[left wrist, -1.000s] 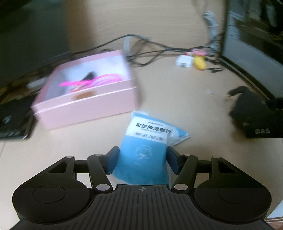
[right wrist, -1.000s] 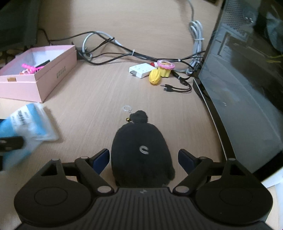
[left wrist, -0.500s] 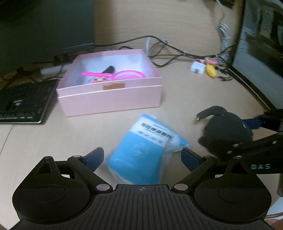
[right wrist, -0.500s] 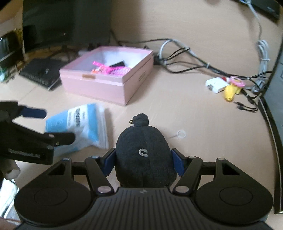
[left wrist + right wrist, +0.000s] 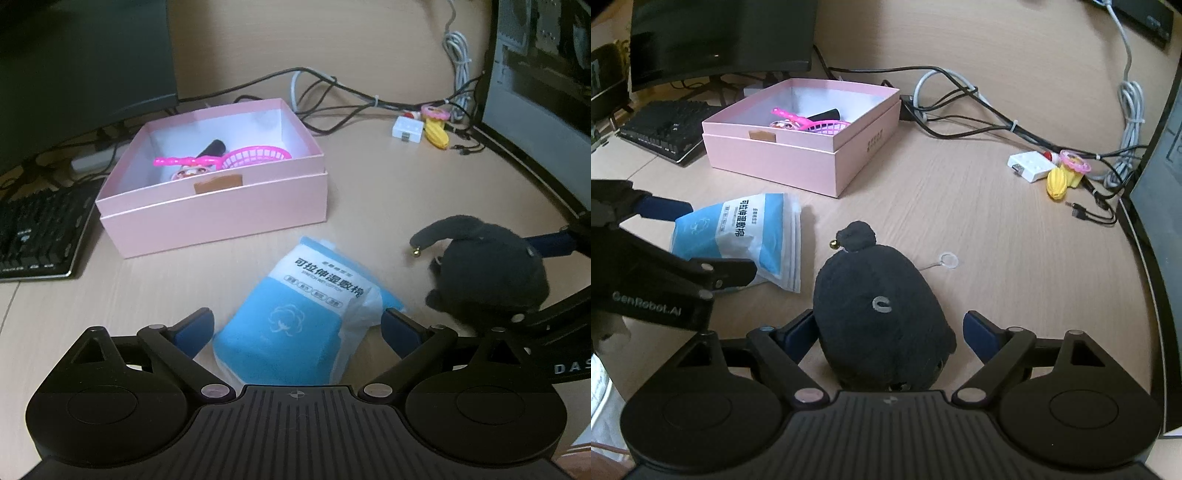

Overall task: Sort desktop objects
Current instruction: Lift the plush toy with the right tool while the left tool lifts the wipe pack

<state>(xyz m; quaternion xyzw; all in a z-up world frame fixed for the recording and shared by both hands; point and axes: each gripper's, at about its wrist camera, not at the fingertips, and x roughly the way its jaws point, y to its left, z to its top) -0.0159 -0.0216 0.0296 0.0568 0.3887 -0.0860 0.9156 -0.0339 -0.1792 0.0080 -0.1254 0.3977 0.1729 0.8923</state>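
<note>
Both tools spread wide

wrist cams low, both see pink box

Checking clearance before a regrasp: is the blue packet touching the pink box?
Apart. The right wrist view shows a strip of bare desk between the blue packet and the front wall of the pink box.
</note>
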